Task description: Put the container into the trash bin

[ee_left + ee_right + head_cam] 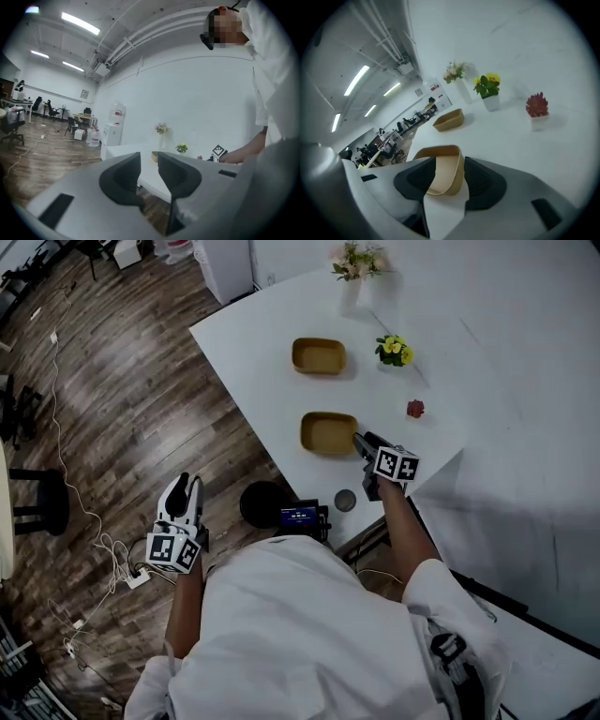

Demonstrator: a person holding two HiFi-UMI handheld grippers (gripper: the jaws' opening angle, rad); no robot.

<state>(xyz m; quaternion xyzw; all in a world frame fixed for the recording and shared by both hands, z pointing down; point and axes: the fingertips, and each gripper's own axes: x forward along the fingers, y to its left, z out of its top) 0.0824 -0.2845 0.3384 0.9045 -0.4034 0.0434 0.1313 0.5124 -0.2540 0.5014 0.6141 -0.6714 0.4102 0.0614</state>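
Two tan containers sit on the white table: the near container by the front edge and the far container behind it. My right gripper is at the near container's right end. In the right gripper view its jaws stand open astride the near container's wall; the right pad is close to it, the left one apart. A black round trash bin stands on the floor below the table edge. My left gripper hangs over the floor left of the bin, jaws slightly apart and empty.
A vase of flowers, a yellow potted flower and a small red plant stand further back on the table. A black device with a blue screen hangs at my chest. Cables and a black stool are on the wood floor.
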